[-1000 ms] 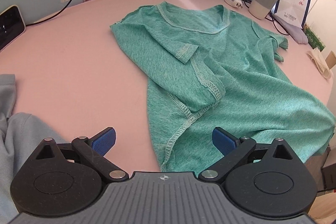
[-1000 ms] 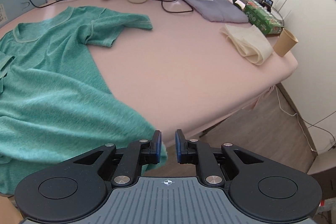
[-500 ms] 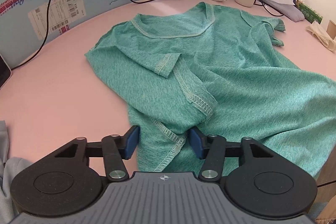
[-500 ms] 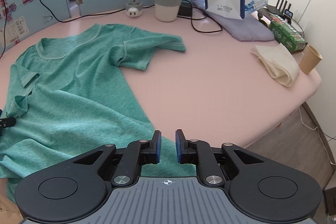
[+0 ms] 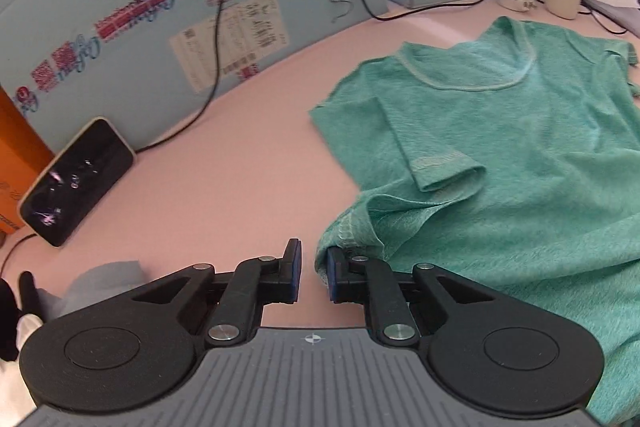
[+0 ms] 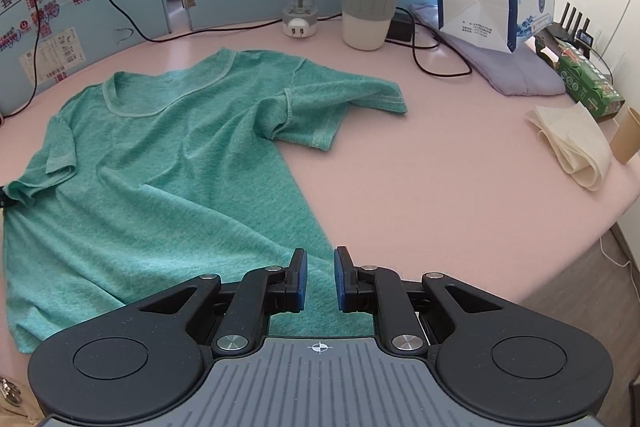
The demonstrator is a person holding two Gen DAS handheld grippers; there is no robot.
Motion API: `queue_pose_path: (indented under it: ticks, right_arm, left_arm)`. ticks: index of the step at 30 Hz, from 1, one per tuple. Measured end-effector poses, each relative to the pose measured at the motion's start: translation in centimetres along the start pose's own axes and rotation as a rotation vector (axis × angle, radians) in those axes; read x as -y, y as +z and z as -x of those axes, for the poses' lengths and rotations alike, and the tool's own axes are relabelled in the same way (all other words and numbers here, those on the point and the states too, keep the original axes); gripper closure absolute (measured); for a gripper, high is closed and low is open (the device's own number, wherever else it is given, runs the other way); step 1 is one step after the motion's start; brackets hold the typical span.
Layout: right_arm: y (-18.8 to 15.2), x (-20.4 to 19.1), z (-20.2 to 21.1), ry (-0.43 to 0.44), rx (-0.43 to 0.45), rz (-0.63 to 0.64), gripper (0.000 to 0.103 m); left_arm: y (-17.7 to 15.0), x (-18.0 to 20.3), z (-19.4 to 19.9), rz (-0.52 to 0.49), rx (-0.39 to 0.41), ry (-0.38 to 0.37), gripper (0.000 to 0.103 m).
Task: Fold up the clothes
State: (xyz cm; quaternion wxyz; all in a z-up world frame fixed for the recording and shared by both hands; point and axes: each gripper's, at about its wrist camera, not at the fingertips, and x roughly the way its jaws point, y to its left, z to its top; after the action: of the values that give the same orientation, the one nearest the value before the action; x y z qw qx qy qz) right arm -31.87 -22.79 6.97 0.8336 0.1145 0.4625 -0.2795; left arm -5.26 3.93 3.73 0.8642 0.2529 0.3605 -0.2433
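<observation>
The green T-shirt (image 6: 168,163) lies spread face-up on the pink desk (image 6: 440,187), collar toward the blue cardboard boards (image 5: 160,27), hem at the near edge. My left gripper (image 5: 314,273) is closing; a bunched fold of the shirt's side sits against its right finger, whether gripped I cannot tell. My right gripper (image 6: 320,279) stands nearly closed over the hem, pinching a thin layer, I judge, to stretch the cloth flat.

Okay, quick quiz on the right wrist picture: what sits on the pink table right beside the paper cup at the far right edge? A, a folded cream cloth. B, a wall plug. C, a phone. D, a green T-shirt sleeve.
A: the folded cream cloth lies next to the paper cup at the table's right edge.
</observation>
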Motion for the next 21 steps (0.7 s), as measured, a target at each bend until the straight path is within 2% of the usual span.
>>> queue_pose_path:
  ticks: [5, 7, 11, 13, 15, 19, 20, 21]
  right_arm:
    - [0.7, -0.9, -0.5, 0.025, 0.007, 0.036, 0.087]
    - [1.0, -1.2, -0.6, 0.031, 0.01, 0.05, 0.087]
    - [1.2, -0.9, -0.9, 0.026, 0.008, 0.057, 0.087]
    - [1.3, -0.6, -1.1, 0.02, 0.008, 0.054, 0.087]
    - [1.4, -0.2, -1.3, 0.016, 0.008, 0.046, 0.087]
    - [2.4, 0.7, -1.7, 0.018, 0.02, 0.048, 0.087]
    - [2.8, 0.9, -1.9, 0.019, 0.026, 0.053, 0.087]
    - [3.3, 1.1, -1.9, 0.019, 0.031, 0.059, 0.087]
  left_arm:
    - [0.2, -1.8, -1.8, -0.041, -0.009, 0.123, 0.091]
    - [0.2, -2.6, -2.2, -0.024, -0.027, 0.148, 0.091]
    - [0.1, -3.7, -1.1, 0.053, -0.017, 0.107, 0.088]
    - [0.0, -3.2, -0.4, 0.049, -0.011, 0.09, 0.081]
    - [0.0, -2.7, 0.3, 0.048, -0.003, 0.068, 0.057]
    - [0.8, -1.3, 1.0, 0.029, 0.016, 0.005, 0.041]
    - [1.1, -1.0, 1.1, 0.029, 0.021, -0.007, 0.033]
    - [1.5, -0.7, 1.2, 0.028, 0.027, -0.017, 0.03]
